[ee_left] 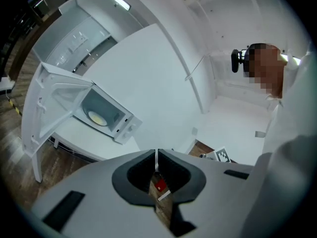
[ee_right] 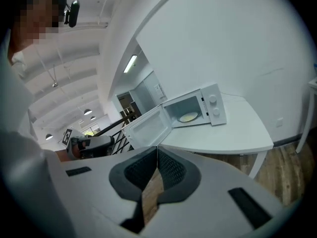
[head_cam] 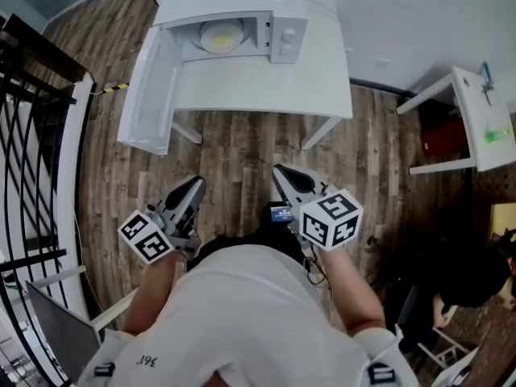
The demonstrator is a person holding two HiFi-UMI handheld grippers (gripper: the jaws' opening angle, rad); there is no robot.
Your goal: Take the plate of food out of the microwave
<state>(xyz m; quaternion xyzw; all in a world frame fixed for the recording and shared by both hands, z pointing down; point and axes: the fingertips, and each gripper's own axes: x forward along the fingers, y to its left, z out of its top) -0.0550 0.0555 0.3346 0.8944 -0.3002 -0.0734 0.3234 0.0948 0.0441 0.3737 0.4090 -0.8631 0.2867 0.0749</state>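
The plate of food (head_cam: 221,35) is seen upper middle in the head view, resting inside the microwave (head_cam: 286,35), whose door (head_cam: 149,95) is swung wide over the table (head_cam: 322,79) (presumably for access). The left gripper (head_cam: 192,190) and right gripper (head_cam: 284,176) are held well short of it, jaws clenched on nothing.

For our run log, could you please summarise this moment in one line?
white microwave: door open | round plate of yellow food: inside | left gripper: shut, empty | right gripper: shut, empty
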